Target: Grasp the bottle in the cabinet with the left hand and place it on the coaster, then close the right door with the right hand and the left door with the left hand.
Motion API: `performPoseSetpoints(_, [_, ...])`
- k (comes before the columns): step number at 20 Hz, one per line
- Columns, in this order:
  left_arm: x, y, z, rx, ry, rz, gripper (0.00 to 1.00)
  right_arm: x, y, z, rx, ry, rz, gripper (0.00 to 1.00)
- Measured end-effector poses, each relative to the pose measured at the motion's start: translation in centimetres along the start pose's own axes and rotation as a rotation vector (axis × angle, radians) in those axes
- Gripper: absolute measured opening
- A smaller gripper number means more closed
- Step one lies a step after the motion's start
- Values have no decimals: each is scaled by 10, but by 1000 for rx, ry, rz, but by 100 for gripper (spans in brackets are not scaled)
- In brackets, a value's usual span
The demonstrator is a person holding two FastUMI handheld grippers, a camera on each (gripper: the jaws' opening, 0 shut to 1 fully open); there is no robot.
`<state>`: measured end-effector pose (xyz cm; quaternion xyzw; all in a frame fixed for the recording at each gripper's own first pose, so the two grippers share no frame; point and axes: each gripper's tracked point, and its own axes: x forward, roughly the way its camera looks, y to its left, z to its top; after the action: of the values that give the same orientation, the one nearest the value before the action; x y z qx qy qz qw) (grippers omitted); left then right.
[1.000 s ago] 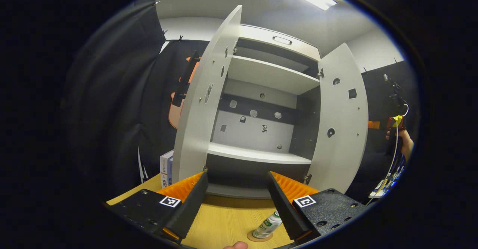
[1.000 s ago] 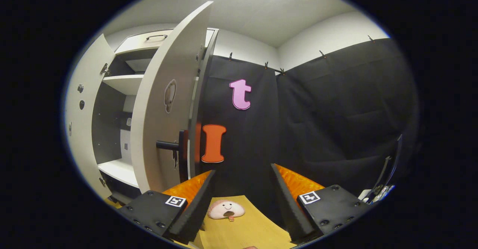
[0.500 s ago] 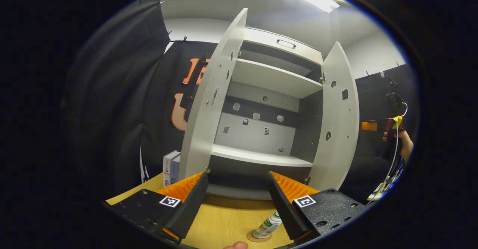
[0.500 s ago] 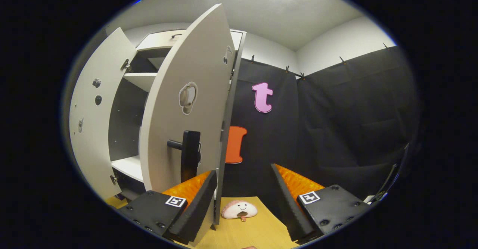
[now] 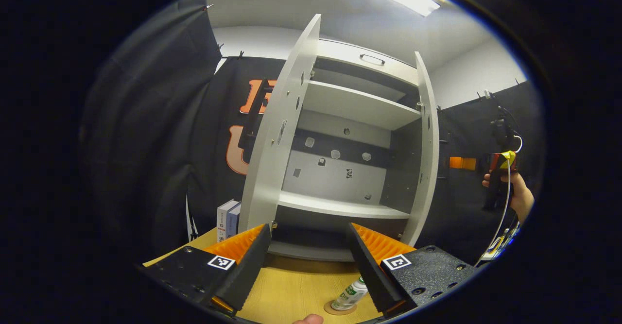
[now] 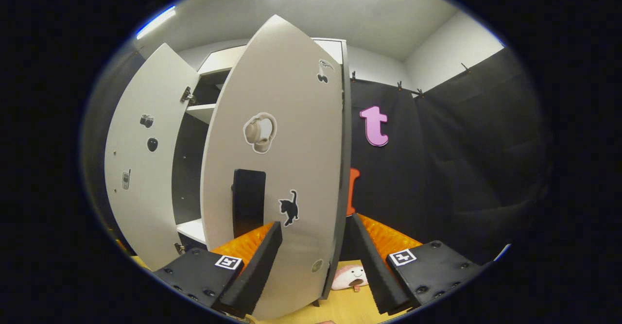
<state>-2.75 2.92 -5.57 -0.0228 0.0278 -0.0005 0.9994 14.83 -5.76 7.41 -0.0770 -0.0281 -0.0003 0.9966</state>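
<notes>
In the left gripper view, the small clear bottle (image 5: pixel 351 295) with a green label stands on the round coaster (image 5: pixel 340 308) on the wooden table, low between my open left gripper's (image 5: pixel 308 231) fingers. Beyond it the grey cabinet (image 5: pixel 340 168) has its left door (image 5: pixel 277 134) wide open and its right door (image 5: pixel 427 154) seen almost edge-on. A hand holds the right gripper (image 5: pixel 498 168) behind that door. In the right gripper view, my right gripper (image 6: pixel 313 222) is open, close against the right door's (image 6: pixel 286 134) outer face beside its dark handle (image 6: pixel 249 202). The left door (image 6: pixel 146 168) stands open beyond.
Boxes or books (image 5: pixel 227 219) stand on the table left of the cabinet, behind the left door. A pink plush toy (image 6: pixel 350 276) lies on the table by the right door's lower corner. Black cloth walls surround the booth. A cable (image 5: pixel 508 202) hangs from the right gripper.
The right door has swung partway towards shut, and the right gripper has followed its outer face. The left gripper has barely moved; the bottle stays on the coaster.
</notes>
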Motion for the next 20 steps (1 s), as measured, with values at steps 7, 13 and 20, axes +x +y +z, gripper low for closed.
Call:
performPoseSetpoints(7, [-7,4,-2,2,7,26,95,15,39,1,32,-3,87,95])
performPoseSetpoints(13, [-7,8,2,10,0,39,95,34,57,-6,66,33,103,95])
performPoseSetpoints(20, [-7,31,11,-11,-21,89,95,56,70,-8,32,70,75,95])
